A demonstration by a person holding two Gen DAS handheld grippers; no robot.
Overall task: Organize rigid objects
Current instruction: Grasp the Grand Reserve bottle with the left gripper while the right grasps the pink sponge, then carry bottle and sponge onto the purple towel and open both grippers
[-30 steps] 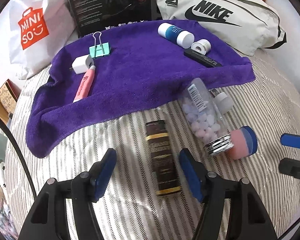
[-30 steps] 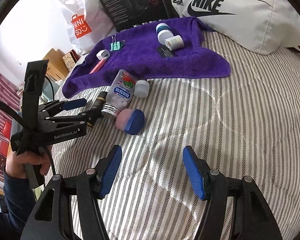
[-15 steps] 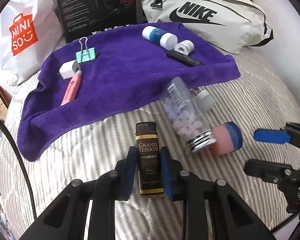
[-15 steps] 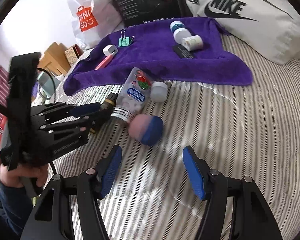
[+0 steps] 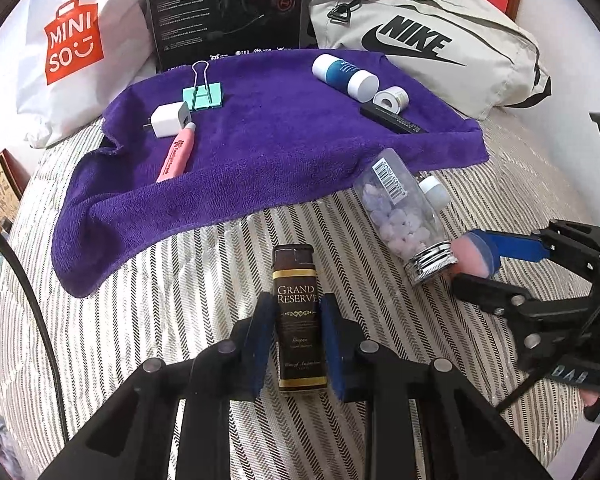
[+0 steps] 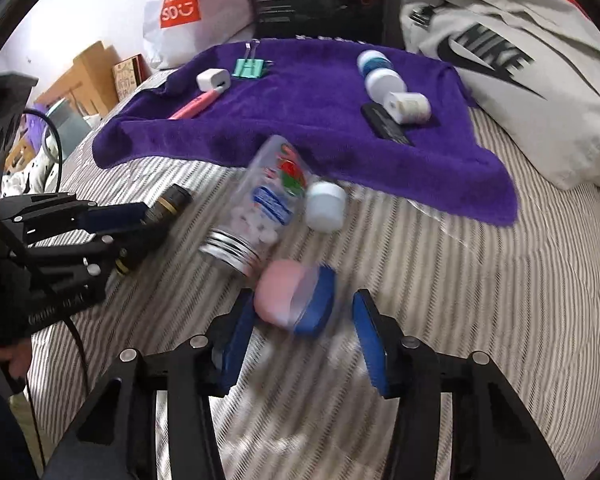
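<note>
1. Brown bottle (image 5: 300, 320), flat-sided, glossy dark label with gold bands reading "Grand Reserve", lies lower centre of the left view on the striped bedspread (image 5: 180, 320).
2. Left gripper (image 5: 297, 344): jaws nearly closed, blue pads pressed on both sides of the brown bottle, clamping it.
3. Sponge (image 6: 296, 300), rounded, soft pink body with a blue end, lower centre of the right view, blurred.
4. Right gripper (image 6: 304, 340): jaws wide apart, around the sponge; left pad touching or just beside its pink side, right pad clear of it. Not clamped.
5. Clear jar (image 5: 404, 216), cylindrical, ribbed silver cap, barcode label, filled with pale lumps, lies right of centre in the left view, cap just beside the sponge.
6. Small white jar (image 6: 325, 206) beside the clear jar.
7. Purple towel (image 5: 280, 140), fuzzy, across the upper middle; on it a mint binder clip (image 5: 203, 94), white charger (image 5: 170, 119), pink tube (image 5: 177, 154), blue-white bottle (image 5: 345, 76), tape roll (image 5: 391, 100), black stick (image 5: 394, 122).
8. Top of frame: Miniso bag (image 5: 72, 40), black box (image 5: 228, 8), grey Nike bag (image 5: 420, 36).
</note>
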